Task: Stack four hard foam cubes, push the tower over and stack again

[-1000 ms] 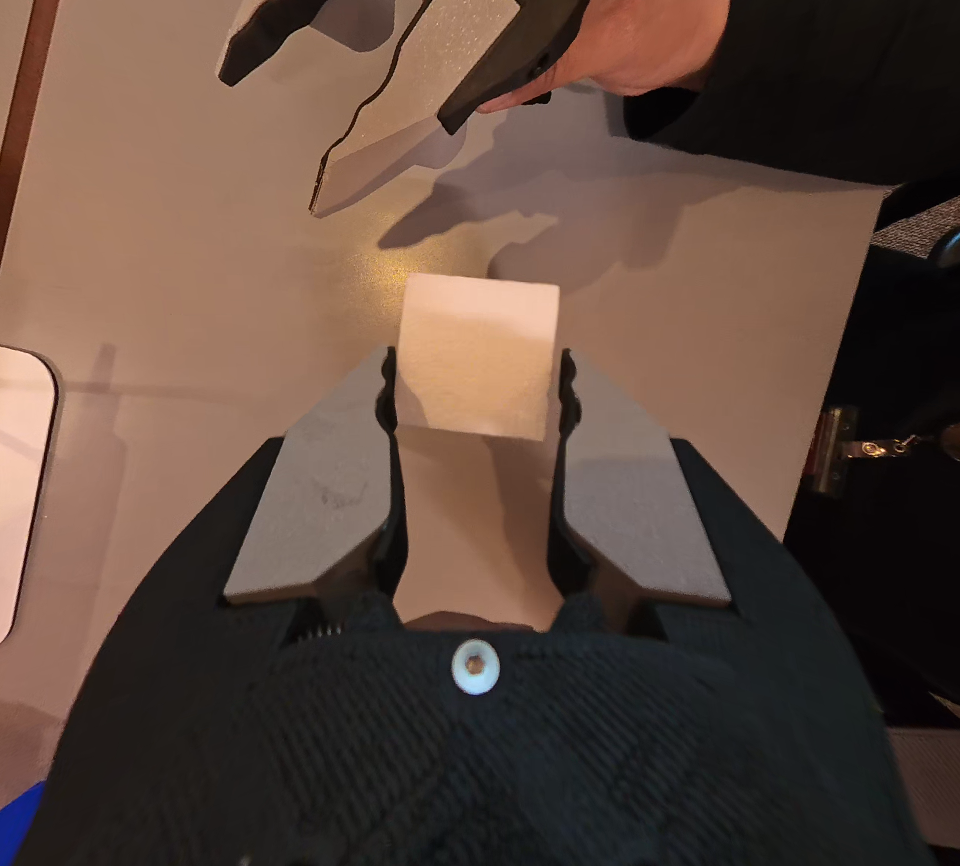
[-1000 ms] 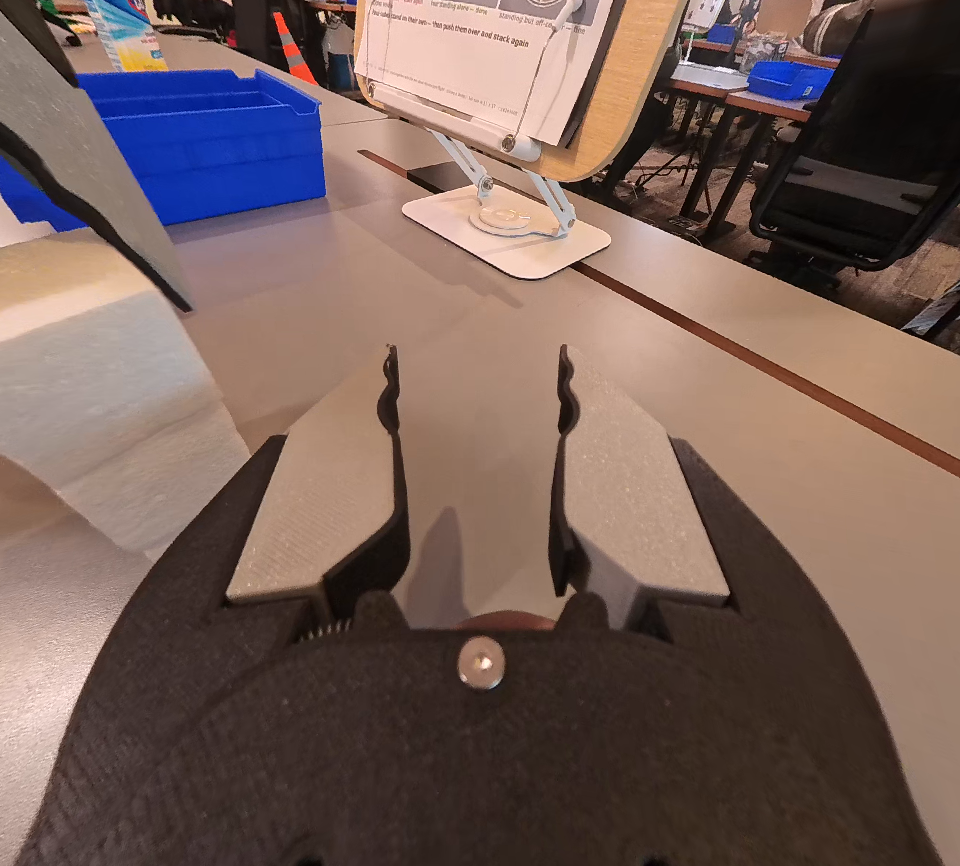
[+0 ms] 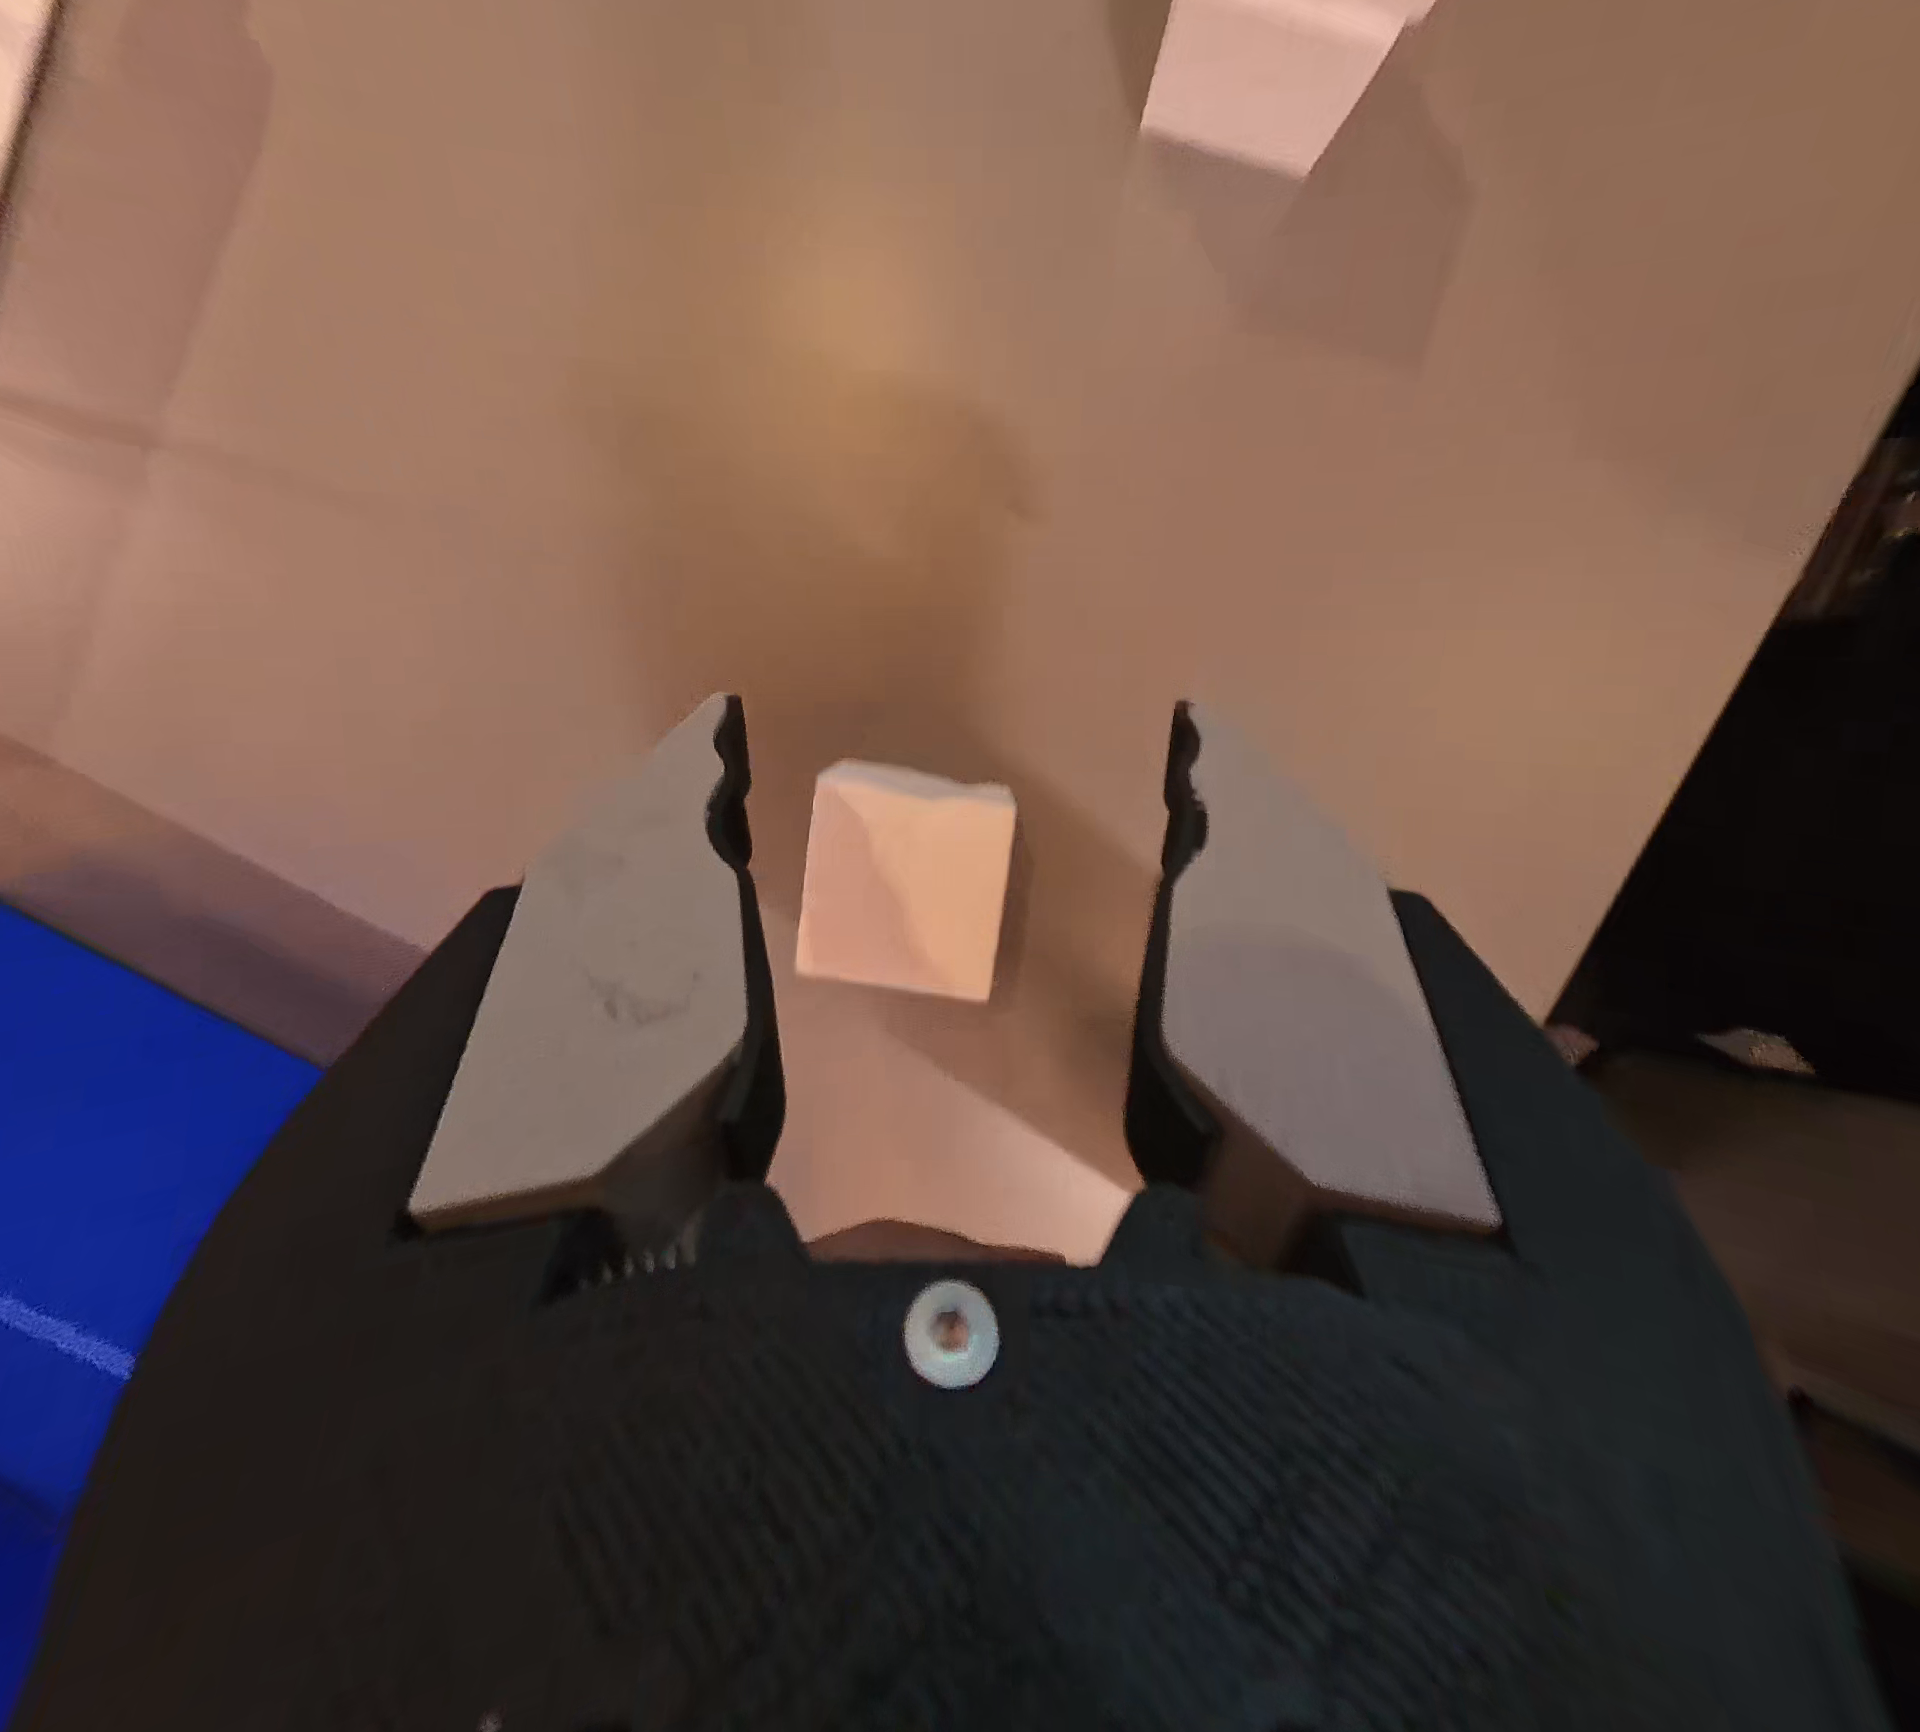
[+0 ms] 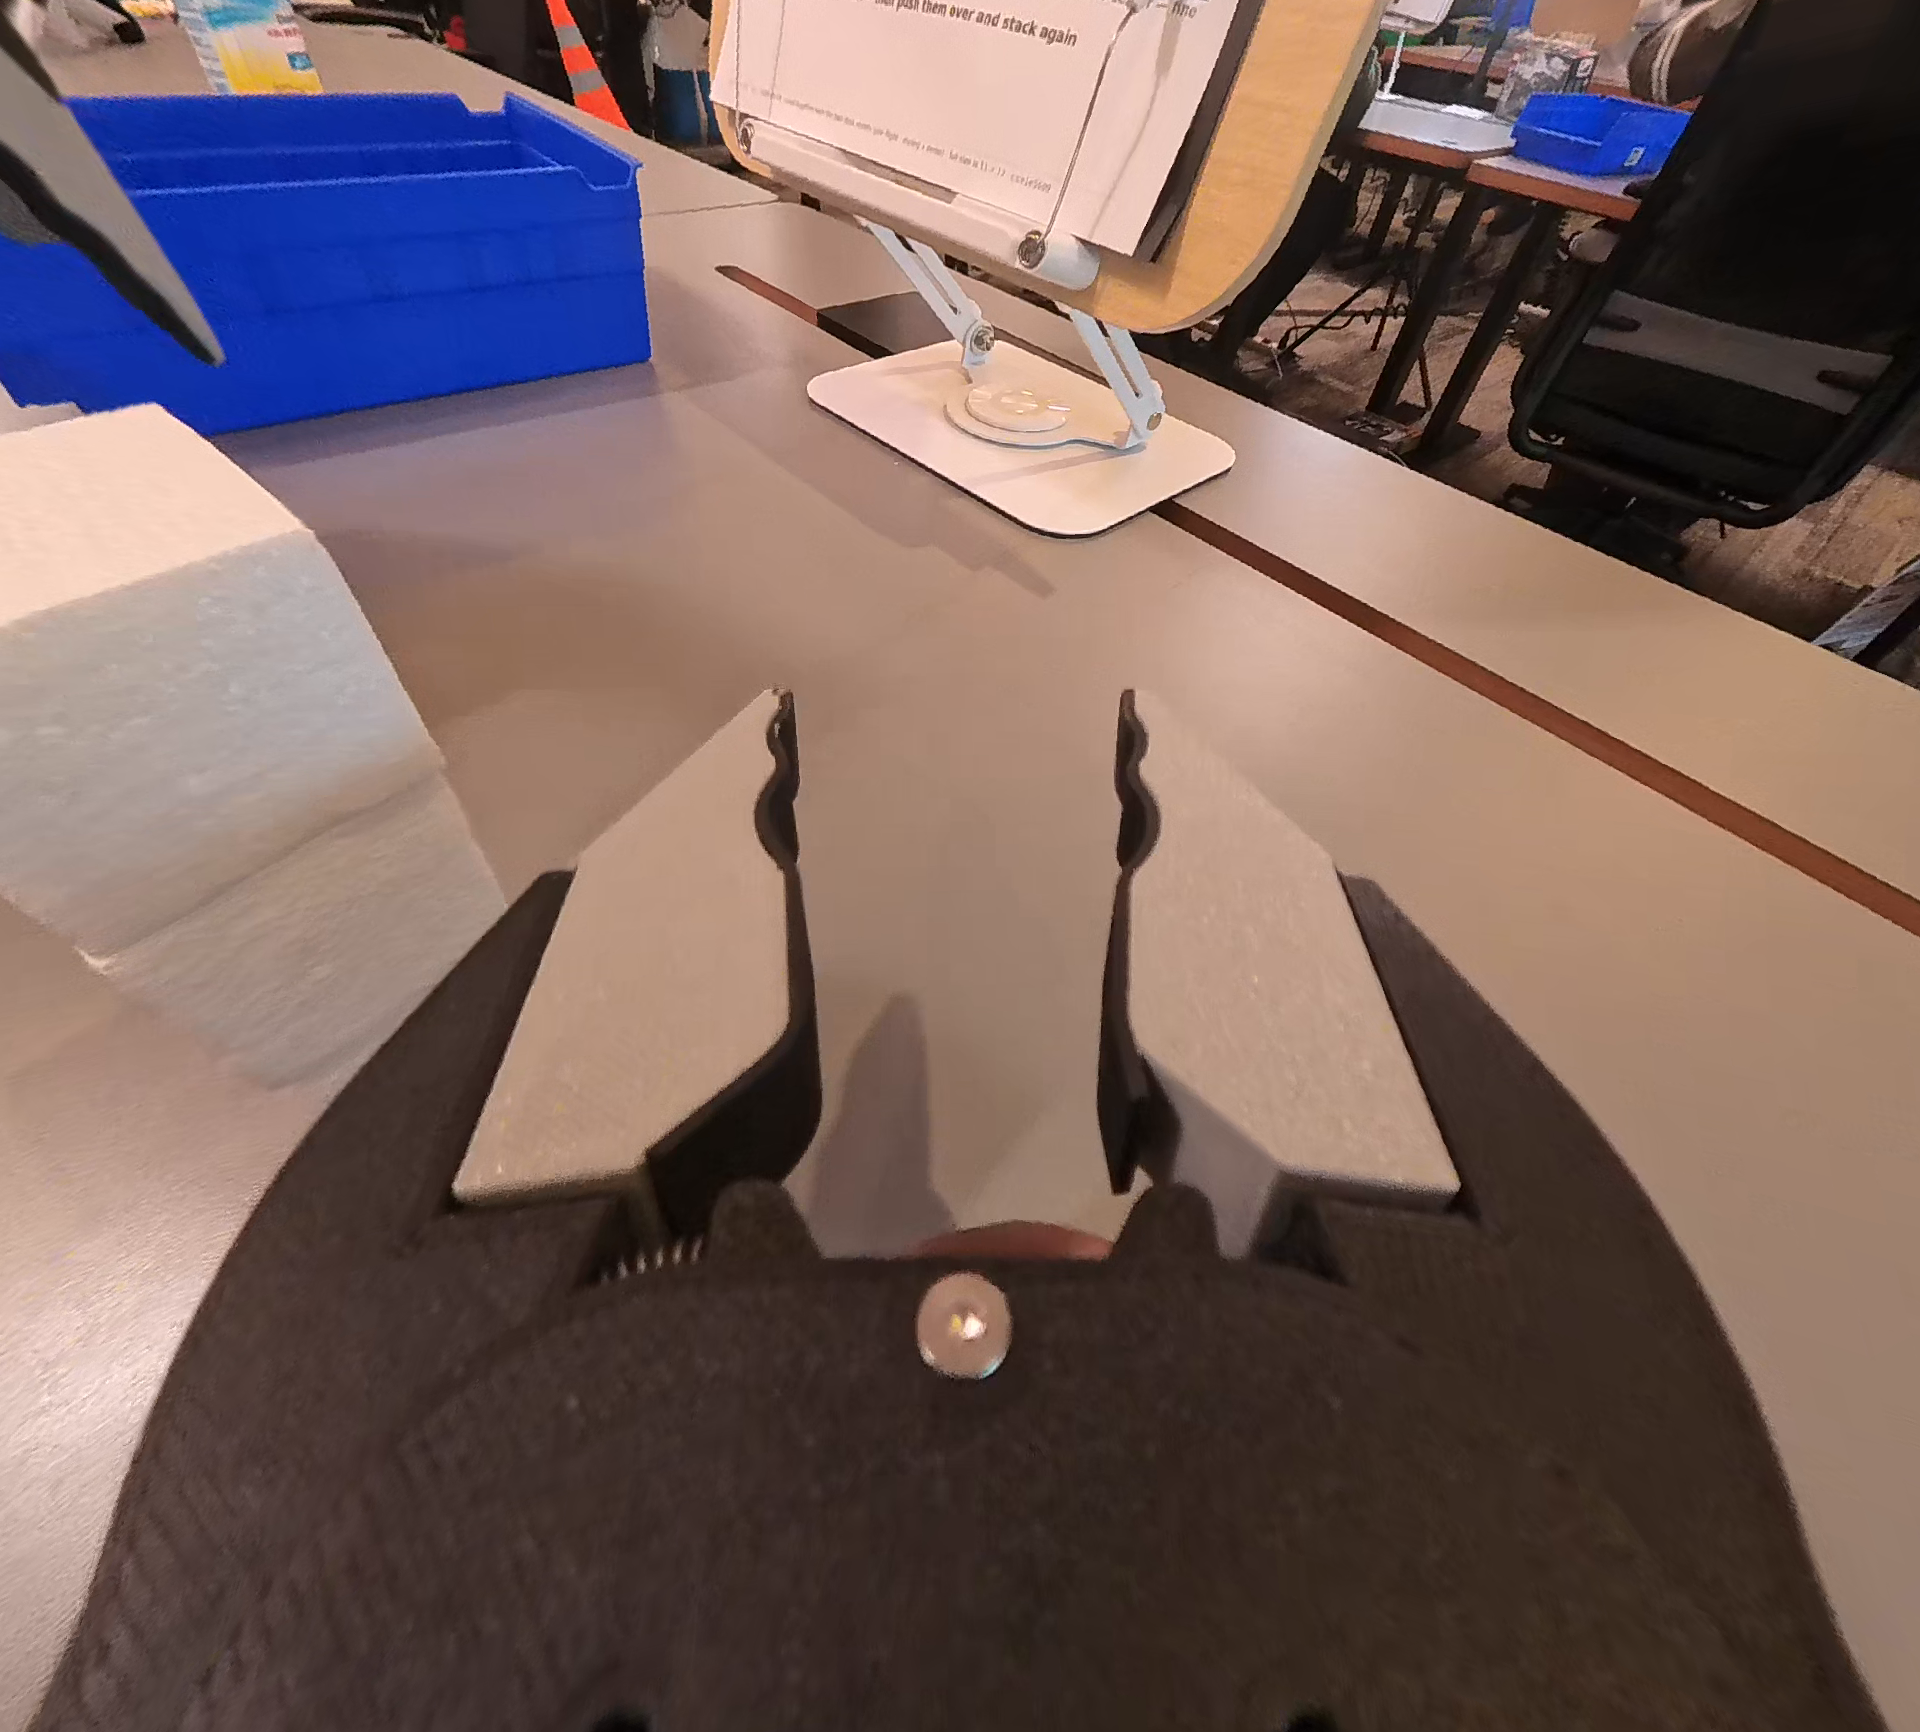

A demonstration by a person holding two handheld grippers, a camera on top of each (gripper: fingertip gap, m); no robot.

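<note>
In the left wrist view, blurred, my left gripper (image 3: 954, 714) is open and empty. It looks down on a white foam cube (image 3: 902, 887) that sits apart between its fingers, touching neither. More white foam (image 3: 1283, 35) shows at the top right, too blurred to count. In the right wrist view my right gripper (image 4: 956, 700) is open and empty, low over the grey table (image 4: 1039, 799). To its left one foam cube (image 4: 156, 643) rests on another (image 4: 312, 944). A finger of the left gripper (image 4: 104, 228) hangs above them, clear of the top cube.
A blue bin (image 4: 364, 248) stands at the back left of the table and shows in the left wrist view (image 3: 104, 1215). A paper stand (image 4: 1039, 20) on a white base (image 4: 1023, 446) stands behind. Office chairs and desks lie beyond the table's right edge. The tips of one gripper are about 30 centimeters away from the tips of the other.
My left gripper has let go of the cube, opened wider and risen away; the cube now rests on the one below. The right gripper and hand are gone from the left view.
</note>
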